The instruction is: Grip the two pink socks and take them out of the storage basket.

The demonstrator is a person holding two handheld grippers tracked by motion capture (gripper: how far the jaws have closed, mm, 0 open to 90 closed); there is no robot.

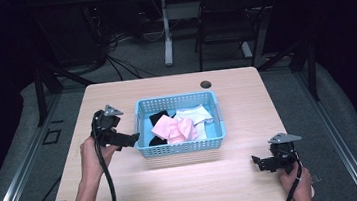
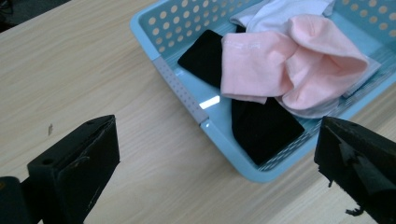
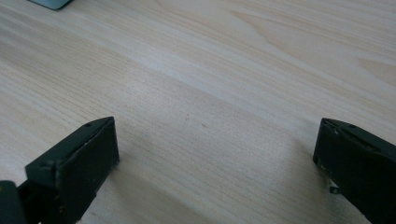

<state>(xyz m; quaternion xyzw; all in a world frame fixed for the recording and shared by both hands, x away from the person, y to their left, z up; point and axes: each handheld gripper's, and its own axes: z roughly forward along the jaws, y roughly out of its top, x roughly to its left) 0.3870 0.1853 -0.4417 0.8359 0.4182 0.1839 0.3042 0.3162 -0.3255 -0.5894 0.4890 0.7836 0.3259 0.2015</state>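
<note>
Centrally on the surface (image 1: 234,175) sits a blue basket (image 1: 181,148) holding pink (image 2: 280,70), black (image 2: 261,128) and white cloth (image 2: 280,11). Left tongs (image 1: 133,139), wide open and empty, hover beside its left rim; right tongs (image 1: 259,163), equally open, hang over bare wood.

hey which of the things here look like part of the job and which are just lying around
Likely in the job:
- blue basket
- pink socks
- black socks
- white socks
- left claw, open, beside the basket
- right claw, open over bare table

Just lying about:
- black chair
- floor cables
</note>
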